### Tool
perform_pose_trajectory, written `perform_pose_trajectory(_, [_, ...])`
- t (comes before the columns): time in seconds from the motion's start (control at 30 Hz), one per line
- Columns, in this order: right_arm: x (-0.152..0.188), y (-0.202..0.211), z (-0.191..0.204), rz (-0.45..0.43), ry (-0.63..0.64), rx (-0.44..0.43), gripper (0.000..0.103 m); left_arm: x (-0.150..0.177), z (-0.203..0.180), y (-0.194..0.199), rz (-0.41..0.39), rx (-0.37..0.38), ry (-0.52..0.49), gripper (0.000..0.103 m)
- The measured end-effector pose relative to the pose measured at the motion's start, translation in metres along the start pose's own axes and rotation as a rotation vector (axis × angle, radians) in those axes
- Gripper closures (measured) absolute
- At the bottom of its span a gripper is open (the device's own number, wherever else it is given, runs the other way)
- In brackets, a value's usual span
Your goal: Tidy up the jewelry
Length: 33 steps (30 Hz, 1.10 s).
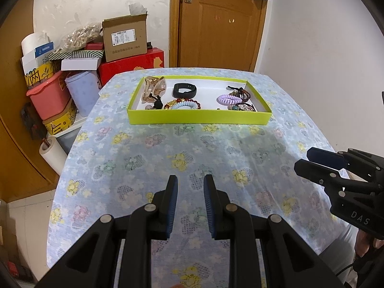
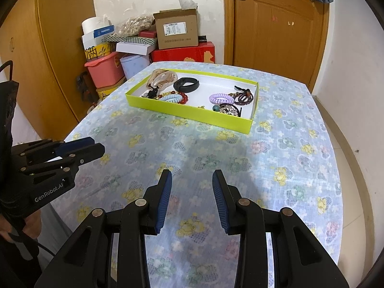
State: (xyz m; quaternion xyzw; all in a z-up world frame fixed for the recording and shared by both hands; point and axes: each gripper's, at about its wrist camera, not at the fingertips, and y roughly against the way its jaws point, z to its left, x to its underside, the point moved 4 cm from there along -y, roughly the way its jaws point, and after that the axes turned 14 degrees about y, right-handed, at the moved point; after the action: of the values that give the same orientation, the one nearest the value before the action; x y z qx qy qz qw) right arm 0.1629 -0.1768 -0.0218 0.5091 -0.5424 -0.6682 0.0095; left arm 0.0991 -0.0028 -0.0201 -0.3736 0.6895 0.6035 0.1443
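A yellow-green tray [image 1: 199, 118] [image 2: 192, 112] sits at the far part of the floral-clothed table [image 1: 168, 153] [image 2: 240, 148]. In it lie a black wristband [image 1: 184, 90] [image 2: 186, 84], a beige hair claw [image 1: 153, 88] [image 2: 162, 78], a lilac coil tie [image 1: 228, 100] [image 2: 220, 100], a light blue coil tie [image 1: 183, 105] [image 2: 171, 98], red beads and dark bracelets [image 1: 242, 93] [image 2: 243, 97]. My left gripper [image 1: 190, 182] [image 2: 92, 145] is open and empty above the near table. My right gripper [image 2: 192, 177] [image 1: 302, 159] is open and empty beside it.
Stacked boxes [image 1: 124, 38] [image 2: 177, 32], a pink tub [image 1: 48, 96] [image 2: 104, 72] and a lilac bin [image 1: 81, 91] stand left of the table. A wooden door [image 1: 216, 24] [image 2: 276, 31] is behind. The table's right edge drops to the floor [image 2: 348, 144].
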Motion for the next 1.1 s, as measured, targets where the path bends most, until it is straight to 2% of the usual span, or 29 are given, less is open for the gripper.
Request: perform_pose_trajectory(1.1, [0.0029, 0.0005, 0.0033, 0.01, 0.001, -0.009, 0.067, 0.0013, 0.0002, -0.0002, 0.002, 0.005, 0.005, 0.08])
